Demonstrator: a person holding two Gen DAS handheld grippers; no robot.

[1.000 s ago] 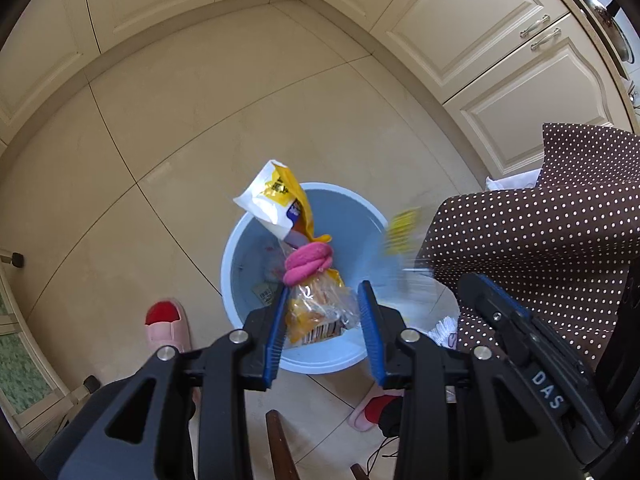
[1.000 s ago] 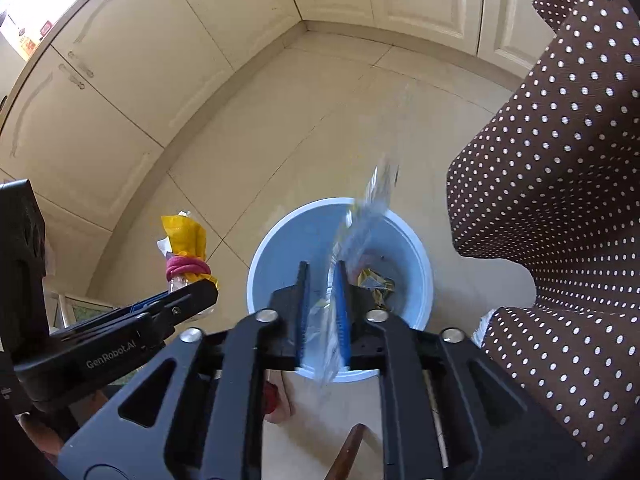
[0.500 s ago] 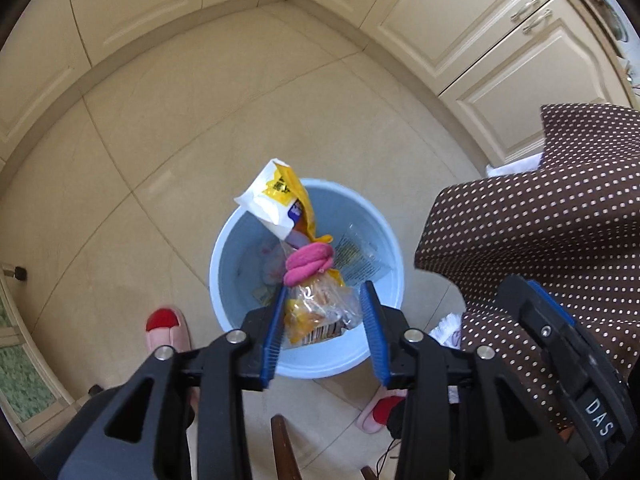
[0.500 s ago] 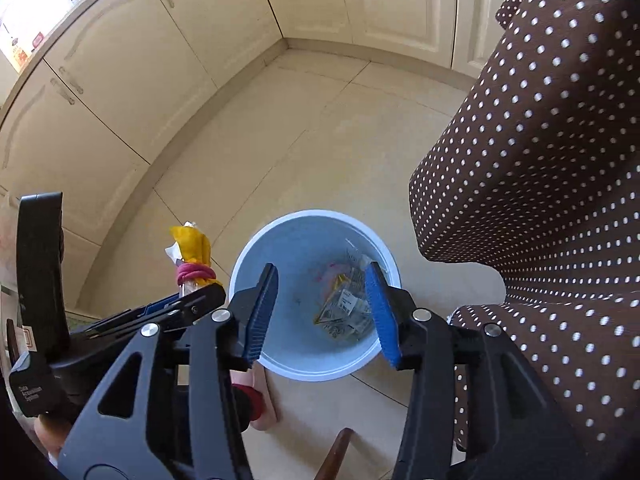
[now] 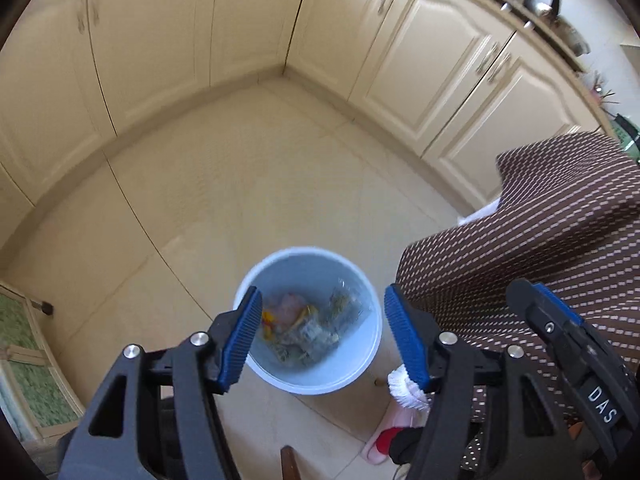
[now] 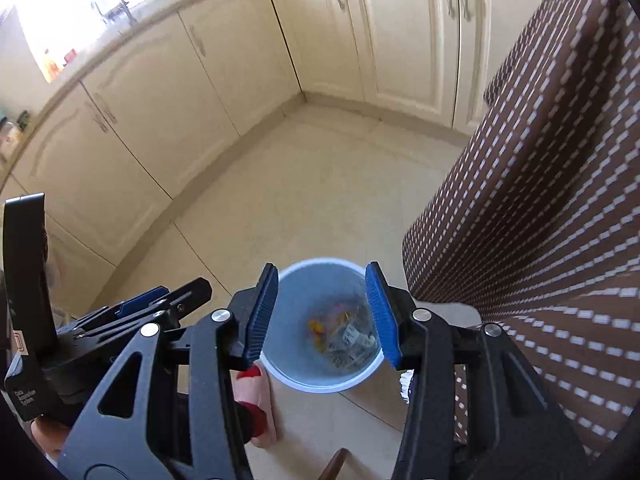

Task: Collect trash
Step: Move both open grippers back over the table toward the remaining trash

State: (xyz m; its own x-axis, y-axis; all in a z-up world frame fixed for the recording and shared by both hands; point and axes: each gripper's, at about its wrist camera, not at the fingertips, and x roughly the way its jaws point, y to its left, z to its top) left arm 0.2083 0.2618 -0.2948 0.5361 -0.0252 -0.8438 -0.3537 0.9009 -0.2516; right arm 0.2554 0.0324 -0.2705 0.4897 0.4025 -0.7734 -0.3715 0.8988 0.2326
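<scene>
A light blue bin (image 5: 352,372) stands on the tiled floor below both grippers. Inside it lies a heap of trash (image 5: 304,328): clear wrappers, a yellow bag and something pink. My left gripper (image 5: 323,291) hangs high above the bin, its jaws opening, with nothing between the blue pads. In the right wrist view the bin (image 6: 320,380) and the trash (image 6: 344,332) show between the fingers of my right gripper (image 6: 322,267), which is open and empty. The left gripper's side (image 6: 160,300) shows at the lower left there.
A brown dotted tablecloth (image 5: 540,240) hangs down just right of the bin (image 6: 540,200). Cream cabinets (image 5: 440,80) line the far walls. A pink slipper with a red toe (image 6: 256,412) is beside the bin. A wooden post (image 5: 288,460) rises at the bottom edge.
The left gripper let go of the yellow bag with the pink tie, which now lies in the bin. The right gripper dropped its clear wrapper and opened. Both grippers rose.
</scene>
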